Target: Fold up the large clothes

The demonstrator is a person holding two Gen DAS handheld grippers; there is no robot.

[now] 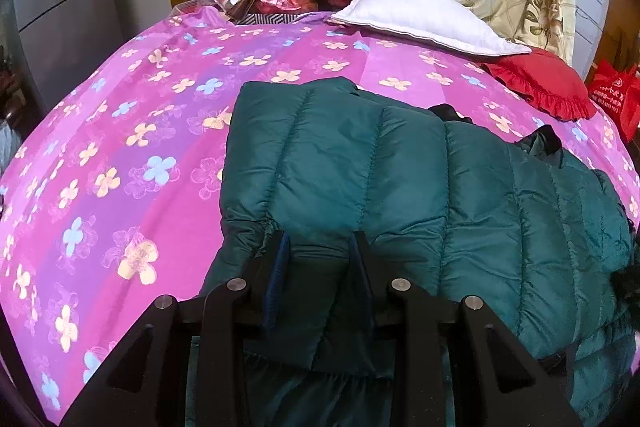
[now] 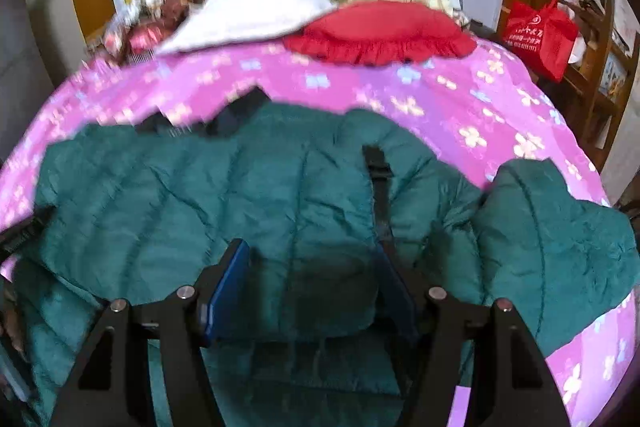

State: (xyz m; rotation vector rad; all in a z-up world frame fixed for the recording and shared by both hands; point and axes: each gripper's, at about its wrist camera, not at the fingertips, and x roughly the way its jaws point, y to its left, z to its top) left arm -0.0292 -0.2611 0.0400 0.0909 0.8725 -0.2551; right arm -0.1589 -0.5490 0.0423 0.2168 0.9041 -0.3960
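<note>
Teal quilted jacket (image 1: 400,167) spread on the bed (image 1: 120,147), long axis running across, parallel to the near edge, collar toward the pillow end. Fold of jacket pinched between the narrowly set jaws of the left hand-held gripper (image 1: 320,247), directly beneath it. Right hand-held gripper (image 2: 312,259) open, hovering above jacket (image 2: 200,195); loose sleeve (image 2: 552,235) toward the bed's right edge, nearer the right hand.

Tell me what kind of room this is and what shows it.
Most likely a home bedroom. A green puffer jacket lies on a bed under a pink flowered sheet, with a white pillow and a red frilled cushion at its far end.
</note>
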